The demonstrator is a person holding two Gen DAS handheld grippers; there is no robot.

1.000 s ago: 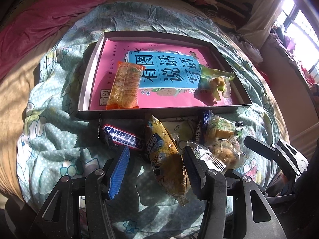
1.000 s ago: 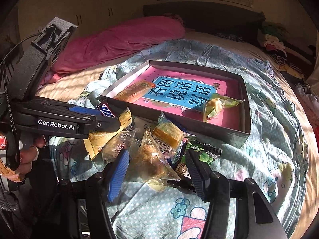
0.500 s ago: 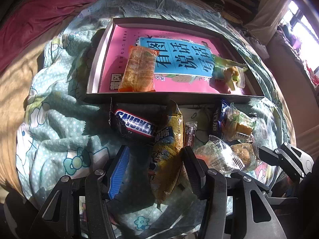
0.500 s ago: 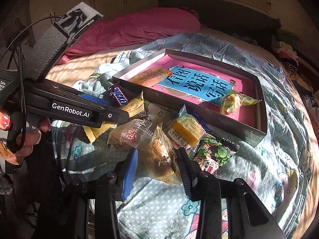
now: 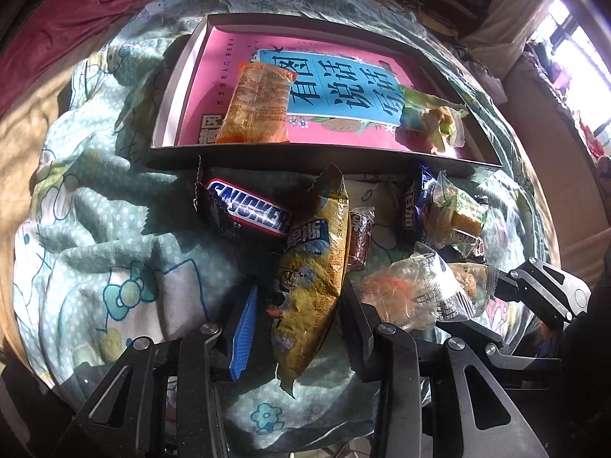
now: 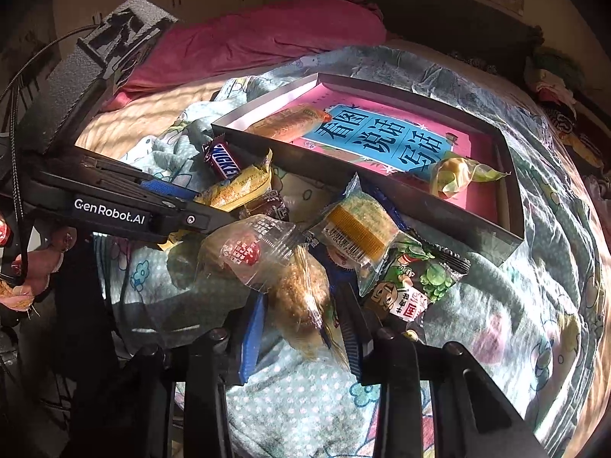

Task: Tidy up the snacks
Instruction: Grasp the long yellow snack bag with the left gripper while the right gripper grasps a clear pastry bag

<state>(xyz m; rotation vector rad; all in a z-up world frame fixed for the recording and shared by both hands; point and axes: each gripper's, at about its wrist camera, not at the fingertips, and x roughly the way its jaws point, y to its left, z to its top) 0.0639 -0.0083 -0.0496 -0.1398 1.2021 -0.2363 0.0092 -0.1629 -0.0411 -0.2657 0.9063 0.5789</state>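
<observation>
snacks: two in the tray (image 5: 173, 87), an orange packet (image 5: 257, 105) at its left end and a yellow-green packet (image 5: 431, 116) at its right end. rest are on the floral blanket (image 5: 95, 229) just in front of the tray wall: one snickers bar (image 5: 244, 210), one long yellow bag (image 5: 313, 271), one small dark red candy (image 5: 359, 236), one blue-wrapped snack (image 5: 414, 206), one yellow cake in clear wrap (image 6: 359, 225), one red-label clear pack (image 6: 244, 252), one brown pastry (image 6: 301, 297), one green pea packet (image 6: 412, 282). left gripper (image 5: 296, 328) jaws apart, straddling the yellow bag, not clamped. right gripper (image 6: 305, 328) jaws either side of the pastry, cannot tell if gripping.
</observation>
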